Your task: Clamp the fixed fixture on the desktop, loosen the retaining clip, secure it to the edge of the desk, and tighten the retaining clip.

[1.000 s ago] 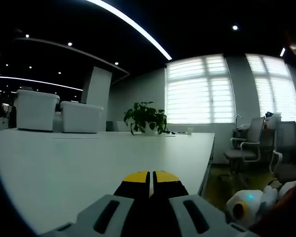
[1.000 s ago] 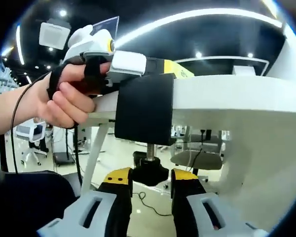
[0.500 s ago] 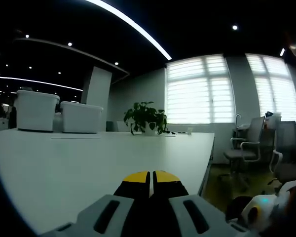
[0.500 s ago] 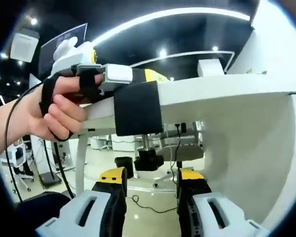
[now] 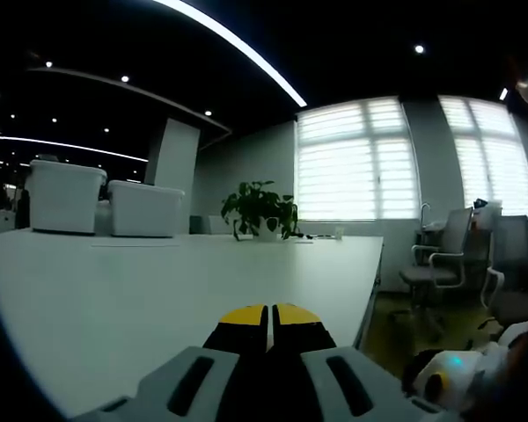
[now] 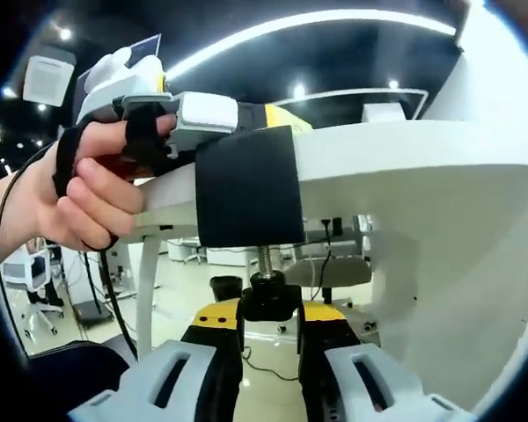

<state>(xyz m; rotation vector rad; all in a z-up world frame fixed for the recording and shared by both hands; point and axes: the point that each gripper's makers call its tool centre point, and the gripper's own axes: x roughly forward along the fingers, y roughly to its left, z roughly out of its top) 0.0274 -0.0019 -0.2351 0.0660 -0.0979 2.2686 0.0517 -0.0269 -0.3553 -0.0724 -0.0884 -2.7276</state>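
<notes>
**Knob dead ahead of right claw, screw axis upright**

Left gripper (image 5: 270, 315): yellow tips pressed together, nothing visible between them in the left gripper view, resting on the white desk (image 5: 158, 290) at its near edge; planter (image 5: 260, 211) far off at 12 o'clock, two white bins (image 5: 106, 200) at 10 o'clock. In the right gripper view, that gripper lies atop the desk edge in a person's hand (image 6: 84, 189), at 10 o'clock from the fixture. Black clamp fixture (image 6: 249, 186) hooked over the desk edge, centre frame. Threaded screw drops straight to 6 o'clock, ending in the black knob (image 6: 268, 301). Right gripper (image 6: 270, 330) directly under it: jaws narrow, flanking the knob close on both sides; firm grip or bare contact, cannot tell. Right claw nearer. Likely next: twisting about that upright axis to tighten.
</notes>
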